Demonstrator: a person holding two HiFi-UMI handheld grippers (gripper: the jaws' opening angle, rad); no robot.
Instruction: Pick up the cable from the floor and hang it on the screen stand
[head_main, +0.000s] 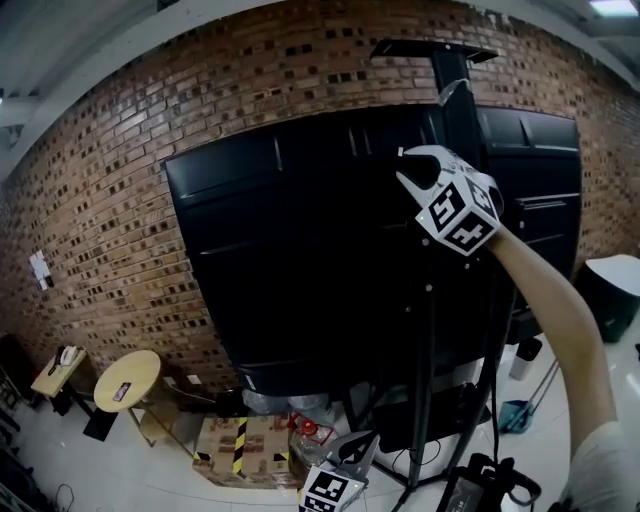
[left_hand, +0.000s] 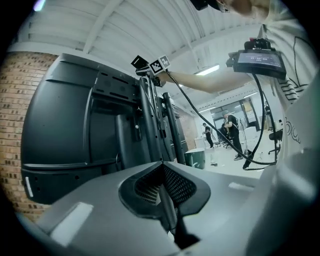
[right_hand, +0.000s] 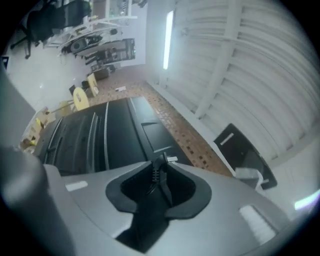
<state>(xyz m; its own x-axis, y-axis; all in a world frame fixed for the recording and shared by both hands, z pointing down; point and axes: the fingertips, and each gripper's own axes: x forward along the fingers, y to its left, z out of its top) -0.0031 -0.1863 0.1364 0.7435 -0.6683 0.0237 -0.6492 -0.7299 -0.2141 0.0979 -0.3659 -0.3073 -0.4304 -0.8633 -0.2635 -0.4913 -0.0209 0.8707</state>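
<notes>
A big black screen shows its back on a black stand in front of a brick wall. My right gripper is raised high beside the stand's pole, near the screen's top edge. Its jaws are shut on the ribbed end of a black cable. From there the cable hangs down in a long curve toward the floor. My left gripper is low at the bottom of the head view, shut with nothing in it. The stand's poles rise ahead of it.
A round yellow table and a cardboard box with hazard tape stand on the floor left of the stand's base. More cables and gear lie around the base. People stand far off in the bright room.
</notes>
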